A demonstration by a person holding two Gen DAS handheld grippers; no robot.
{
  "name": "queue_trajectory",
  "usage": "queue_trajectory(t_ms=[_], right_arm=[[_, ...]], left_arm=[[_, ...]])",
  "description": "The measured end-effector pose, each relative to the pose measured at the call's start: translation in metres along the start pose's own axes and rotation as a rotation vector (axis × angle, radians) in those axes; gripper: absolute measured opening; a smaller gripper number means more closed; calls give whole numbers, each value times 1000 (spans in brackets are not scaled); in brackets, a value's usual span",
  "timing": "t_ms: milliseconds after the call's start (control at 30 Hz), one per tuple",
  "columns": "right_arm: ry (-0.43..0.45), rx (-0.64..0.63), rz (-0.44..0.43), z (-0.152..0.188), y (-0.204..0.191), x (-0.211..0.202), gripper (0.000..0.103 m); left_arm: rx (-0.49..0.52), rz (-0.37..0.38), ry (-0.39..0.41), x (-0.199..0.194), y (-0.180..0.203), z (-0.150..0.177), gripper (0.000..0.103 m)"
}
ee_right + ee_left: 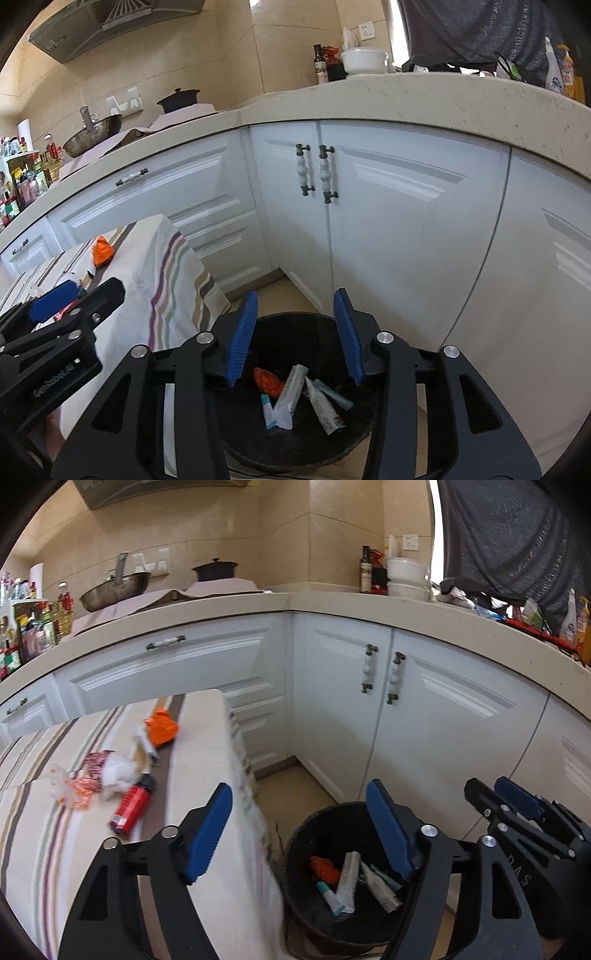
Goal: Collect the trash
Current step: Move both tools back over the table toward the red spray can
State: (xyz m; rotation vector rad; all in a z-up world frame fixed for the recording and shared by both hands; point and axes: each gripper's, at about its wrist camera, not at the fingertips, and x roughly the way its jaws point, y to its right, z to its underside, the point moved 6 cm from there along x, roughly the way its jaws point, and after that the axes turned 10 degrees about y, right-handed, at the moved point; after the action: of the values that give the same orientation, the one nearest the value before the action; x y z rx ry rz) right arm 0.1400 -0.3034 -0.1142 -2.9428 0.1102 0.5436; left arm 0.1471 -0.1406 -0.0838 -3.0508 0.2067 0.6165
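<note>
Both tongs hanging above the black bin; left tongs spread wide, right tongs parted narrower, nothing between either pair; tubes and an orange wrapper already down inside; more trash waiting on the striped surface: red canister, crumpled orange bag, white tissue wad. Canister probably stiff, light, prone to rolling, best pinched across its middle; wrappers soft and crinkly, easy anywhere. Pile blurred, smaller scraps hard to name; bin's near rim cut off.

Kitchen corner: beige tiled walls, pale stone countertop, white panelled cabinets, beige floor, range hood.
</note>
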Motion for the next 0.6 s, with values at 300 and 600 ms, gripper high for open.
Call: queue_trajectory(t_ms=[300,600], right_arm=[[4,-21,-107,-11,-68,1,43],[-12,-78,-255,-14,-166,3,43]], left_arm=[[-25,-151,16,-24,-83,-6,75],[-63,-319,10,-44,-172,1,76]])
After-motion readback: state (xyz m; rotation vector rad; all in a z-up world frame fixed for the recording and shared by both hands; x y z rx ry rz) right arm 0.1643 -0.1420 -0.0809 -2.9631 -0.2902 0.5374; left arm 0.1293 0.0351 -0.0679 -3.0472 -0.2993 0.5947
